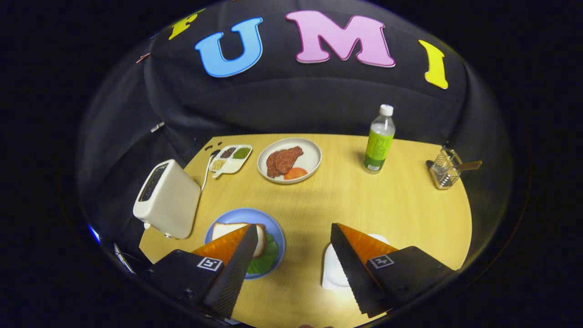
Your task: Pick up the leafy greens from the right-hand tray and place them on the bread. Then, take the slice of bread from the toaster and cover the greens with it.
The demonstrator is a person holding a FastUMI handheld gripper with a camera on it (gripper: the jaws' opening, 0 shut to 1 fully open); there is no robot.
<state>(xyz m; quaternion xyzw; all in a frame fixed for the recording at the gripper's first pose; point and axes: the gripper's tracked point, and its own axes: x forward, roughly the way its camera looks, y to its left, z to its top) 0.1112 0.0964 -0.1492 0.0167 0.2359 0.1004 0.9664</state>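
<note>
Bright overhead light, sharp centre, fisheye-bent edges.

Far across the wooden tabletop (346, 200), a white plate (309, 159) carries dark red meat slices (283, 160) and an orange slice (295, 173). Just beside it sits a divided dish (230, 167) of what look like beans. Well apart stands a green-labelled bottle (379, 139), upright, then a wire holder (444, 171) near the tabletop's edge.
</note>
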